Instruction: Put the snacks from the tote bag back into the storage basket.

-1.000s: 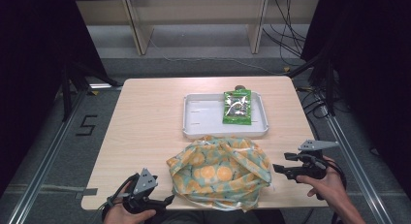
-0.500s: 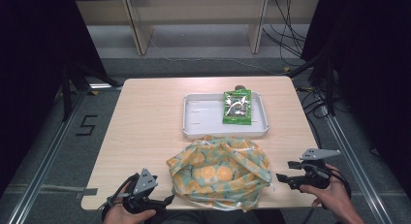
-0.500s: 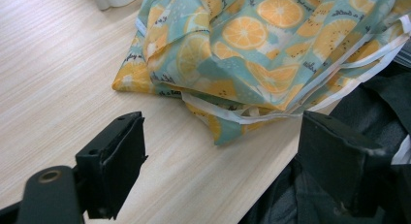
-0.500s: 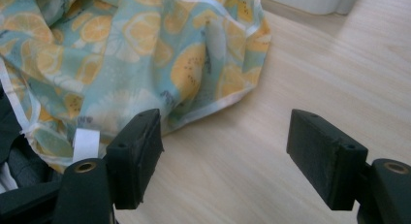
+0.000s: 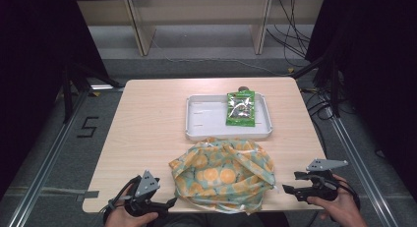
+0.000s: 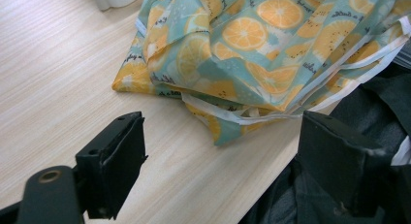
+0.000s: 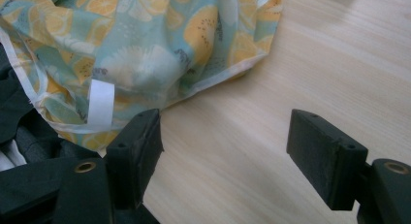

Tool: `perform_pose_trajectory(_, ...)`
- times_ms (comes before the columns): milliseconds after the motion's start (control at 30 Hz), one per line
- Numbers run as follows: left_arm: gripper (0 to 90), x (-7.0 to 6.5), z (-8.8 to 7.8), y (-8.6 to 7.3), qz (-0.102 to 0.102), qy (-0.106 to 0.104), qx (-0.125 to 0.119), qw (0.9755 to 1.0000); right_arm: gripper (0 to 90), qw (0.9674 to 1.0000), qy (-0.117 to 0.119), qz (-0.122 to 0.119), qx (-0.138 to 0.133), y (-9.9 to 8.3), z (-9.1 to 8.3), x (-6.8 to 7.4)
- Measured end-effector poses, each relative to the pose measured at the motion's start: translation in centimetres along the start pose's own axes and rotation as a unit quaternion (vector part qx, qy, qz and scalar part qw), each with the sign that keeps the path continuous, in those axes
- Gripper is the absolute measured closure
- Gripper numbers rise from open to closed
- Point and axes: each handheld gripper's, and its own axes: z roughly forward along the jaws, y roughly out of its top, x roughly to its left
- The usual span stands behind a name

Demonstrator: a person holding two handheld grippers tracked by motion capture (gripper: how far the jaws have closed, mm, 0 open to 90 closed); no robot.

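Tabletop unchanged; right claw [image 5: 290,182] moved nearer bag [image 5: 223,173].

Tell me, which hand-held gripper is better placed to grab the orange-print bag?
Probably the left hand-held gripper: its open jaws point at the bag's white-trimmed edge just ahead. The right hand-held gripper faces mostly bare table.

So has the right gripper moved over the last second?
Yes. The right gripper has drawn back toward the person and down past the table's near right corner, away from the white tray.
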Motion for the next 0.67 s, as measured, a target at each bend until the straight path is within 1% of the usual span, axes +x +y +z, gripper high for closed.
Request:
perform_pose_trajectory(33,16.9,0.07,-0.05,0.01,0.004,0.001,0.004,1.0,29.6,0.9999,-0.005,-0.005,0.01,0.01,-0.17,-0.05)
perform_pose_trajectory(67,16.9,0.07,-0.05,0.0,0.004,0.001,0.004,1.0,29.6,0.9999,-0.003,0.001,-0.01,-0.25,0.13,0.01)
perform_pose_trajectory(100,16.9,0.07,-0.05,0.0,0.004,0.001,0.003,1.0,29.6,0.9998,-0.001,0.011,0.017,-0.2,-0.26,0.2)
perform_pose_trajectory(133,16.9,0.06,-0.05,0.01,0.004,0.001,0.003,1.0,29.6,0.9999,-0.005,0.011,0.0,-0.43,-0.04,0.28)
perform_pose_trajectory(167,16.9,-0.04,0.0,-0.01,-0.003,0.001,0.0,1.0,29.6,0.9999,-0.001,0.008,0.012,-0.47,-0.24,0.21)
perform_pose_trajectory(200,16.9,-0.04,0.01,-0.01,-0.003,0.0,0.0,1.0,29.6,1.0,-0.004,0.001,0.005,-0.57,-0.25,0.11)
perform_pose_trajectory(233,16.9,0.07,-0.03,0.01,0.004,0.0,0.003,1.0,29.6,0.9999,-0.001,0.005,0.015,-0.63,-0.47,0.17)
perform_pose_trajectory(267,16.9,0.07,-0.02,0.01,0.004,0.0,0.003,1.0,29.6,0.9999,-0.001,0.005,0.015,-0.63,-0.47,0.17)
perform_pose_trajectory(300,16.9,0.01,0.06,-0.03,0.0,0.0,-0.002,1.0,29.6,0.9999,-0.001,-0.001,0.013,-0.63,-0.51,0.01)
perform_pose_trajectory(333,16.9,0.0,0.05,-0.03,0.0,0.0,-0.002,1.0,29.6,0.9998,-0.002,0.014,0.015,-0.67,-0.62,0.27)
perform_pose_trajectory(367,16.9,0.06,0.01,-0.02,0.004,0.0,0.001,1.0,29.6,0.9999,-0.002,0.01,0.01,-0.7,-0.58,0.23)
perform_pose_trajectory(400,16.9,0.06,0.02,-0.02,0.004,0.0,0.001,1.0,29.6,0.9999,-0.009,0.007,0.011,-0.69,-0.67,0.21)
perform_pose_trajectory(467,16.9,0.04,0.03,-0.03,0.003,0.0,0.001,1.0,29.6,0.9999,-0.01,0.005,0.011,-0.67,-0.67,0.2)
perform_pose_trajectory(500,16.9,0.04,0.03,-0.03,0.003,0.0,0.001,1.0,29.6,0.9999,-0.003,0.009,0.009,-0.67,-0.58,0.22)
perform_pose_trajectory(533,16.9,0.04,0.03,-0.04,0.003,0.0,0.001,1.0,29.6,0.9999,-0.003,0.009,0.009,-0.67,-0.58,0.22)
perform_pose_trajectory(567,16.9,0.05,0.02,-0.03,0.003,0.0,0.001,1.0,29.6,0.9999,-0.001,0.003,0.013,-0.63,-0.64,0.15)
perform_pose_trajectory(600,16.9,0.08,-0.02,0.01,0.004,0.001,0.003,1.0,29.5,0.9998,-0.01,-0.01,0.014,-0.57,-0.71,0.02)
perform_pose_trajectory(633,16.9,0.08,-0.03,0.01,0.004,0.001,0.003,1.0,29.5,0.9999,0.0,0.007,0.01,-0.62,-0.58,0.2)
perform_pose_trajectory(667,16.9,0.08,-0.04,0.01,0.004,0.001,0.003,1.0,29.5,0.9999,-0.002,0.011,0.008,-0.6,-0.59,0.23)
